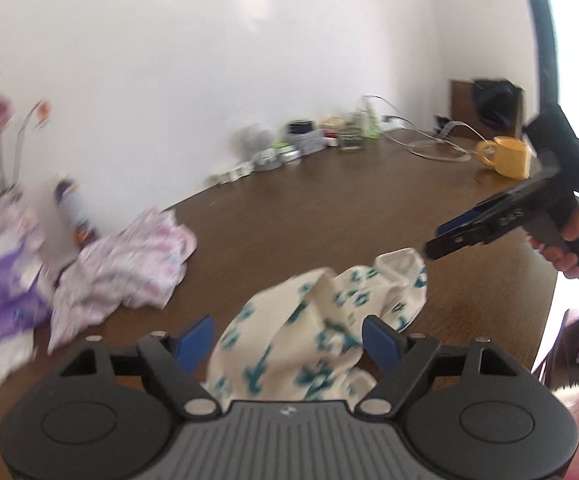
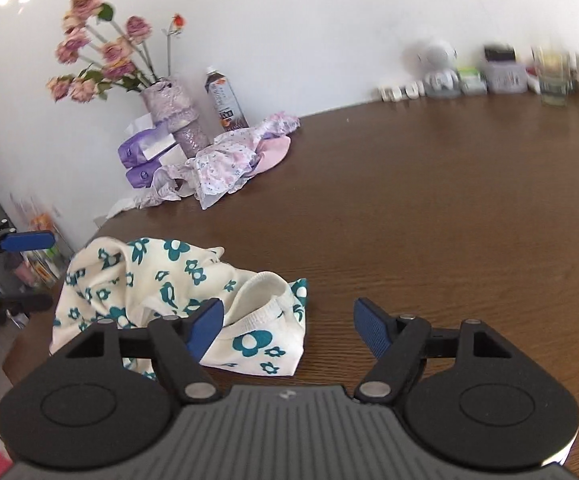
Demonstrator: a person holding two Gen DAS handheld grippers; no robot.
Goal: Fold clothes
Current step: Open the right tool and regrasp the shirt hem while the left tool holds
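Currently the flower-print garment (image 2: 177, 300) lies crumpled at the surface (image 2: 409, 220) edge. Left hand-held gripper (image 1: 289, 336) and right hand-held gripper (image 2: 289, 326) are spread. Risk: several layers may be pinched together.

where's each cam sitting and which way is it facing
Left wrist: rides the left gripper, facing across the table to the wall; its open fingers, the right gripper and a hand show.
Right wrist: rides the right gripper, facing the vase; the left gripper shows at the left edge.
Shared: floral garment, pink clothes.
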